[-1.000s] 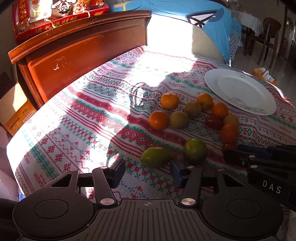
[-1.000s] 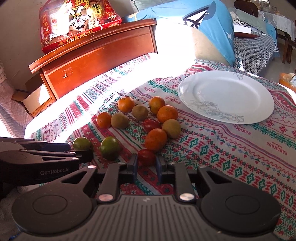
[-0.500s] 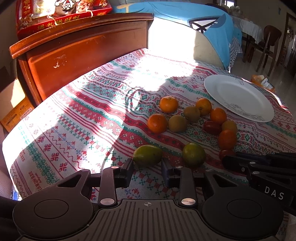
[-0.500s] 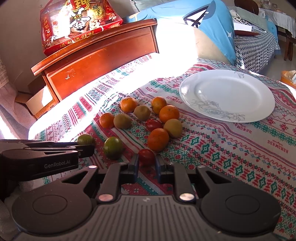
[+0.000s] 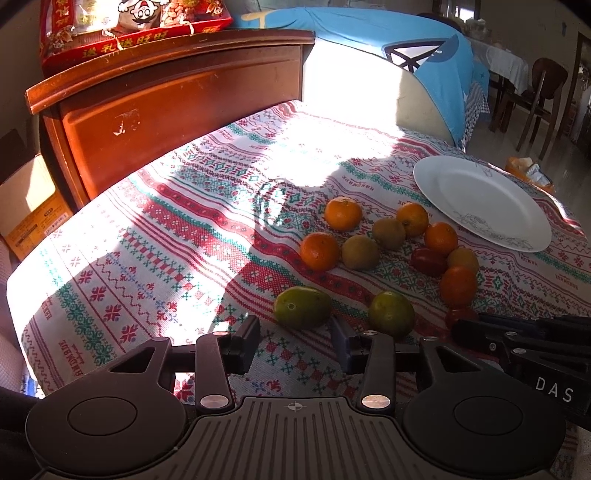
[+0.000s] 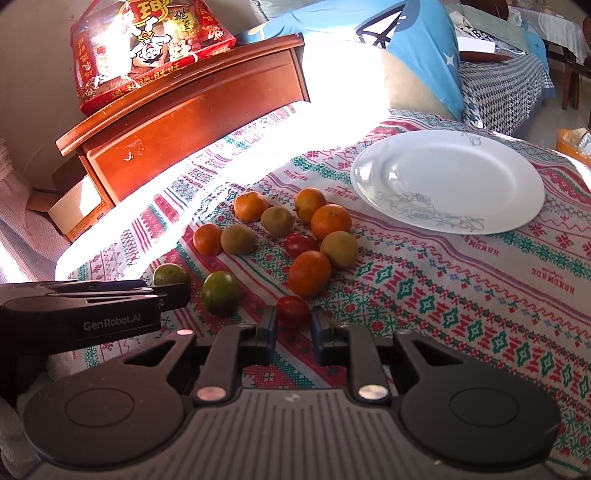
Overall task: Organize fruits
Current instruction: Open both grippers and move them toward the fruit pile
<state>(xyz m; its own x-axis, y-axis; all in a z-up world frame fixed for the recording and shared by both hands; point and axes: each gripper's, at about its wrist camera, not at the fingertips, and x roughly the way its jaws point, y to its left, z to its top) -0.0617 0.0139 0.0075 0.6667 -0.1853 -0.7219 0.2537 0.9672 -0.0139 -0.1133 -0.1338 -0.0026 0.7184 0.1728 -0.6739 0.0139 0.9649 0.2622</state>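
Observation:
On the patterned cloth (image 5: 166, 236) lies a cluster of oranges (image 5: 319, 251), brown fruits (image 5: 359, 252) and red ones, beside an empty white plate (image 5: 480, 199) (image 6: 447, 181). My left gripper (image 5: 295, 341) is open. Its fingers flank an oval green fruit (image 5: 303, 307) (image 6: 170, 275) that rests on the cloth just ahead of the tips. A rounder green fruit (image 5: 391, 314) (image 6: 220, 293) sits to its right. My right gripper (image 6: 293, 326) is shut on a small red tomato (image 6: 293, 312) at the near end of the cluster, low over the cloth.
A wooden headboard (image 5: 177, 110) stands at the back left with a red gift box (image 5: 129, 29) on top. A blue cushion (image 5: 424, 62) lies behind the cloth, and a cardboard box (image 5: 33, 206) sits below the left edge. Dining chairs (image 5: 543, 96) stand far right.
My left gripper's fingers drew in around the oval green fruit, then spread a little. The right gripper has kept its hold on the tomato and barely moved.

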